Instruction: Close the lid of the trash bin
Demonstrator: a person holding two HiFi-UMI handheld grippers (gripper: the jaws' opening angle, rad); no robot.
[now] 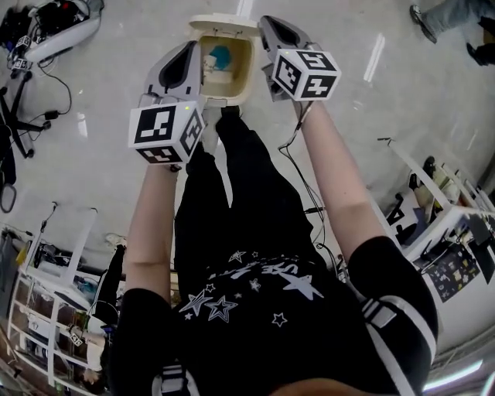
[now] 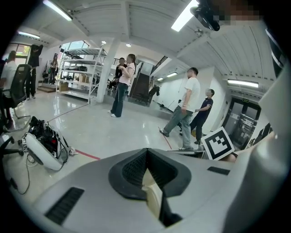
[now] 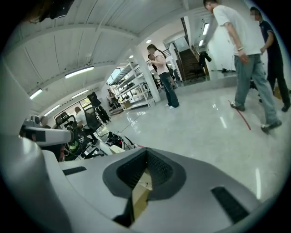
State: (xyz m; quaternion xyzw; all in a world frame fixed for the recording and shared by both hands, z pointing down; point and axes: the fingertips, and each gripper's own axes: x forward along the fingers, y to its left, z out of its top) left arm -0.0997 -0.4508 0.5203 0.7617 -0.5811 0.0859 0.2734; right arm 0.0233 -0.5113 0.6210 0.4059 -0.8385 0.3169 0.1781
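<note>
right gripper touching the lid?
Cannot tell. In the head view the right gripper overlaps the raised lid at its edge, showing neither gap nor contact; the right gripper view shows only a beige sliver.

Right tool [image 3: 146, 159], jaws together.

Metal shelving [image 2: 82, 68] (bystanders [image 2: 123, 84] nearby)

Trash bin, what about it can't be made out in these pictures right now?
- Head view: the trash bin's side walls sit behind the left gripper and right gripper.
- Head view: the blue thing inside is too small to identify.
- Head view: its foot is hidden by the person's legs.
- Both gripper views: only a cream sliver shows under shut jaws.
</note>
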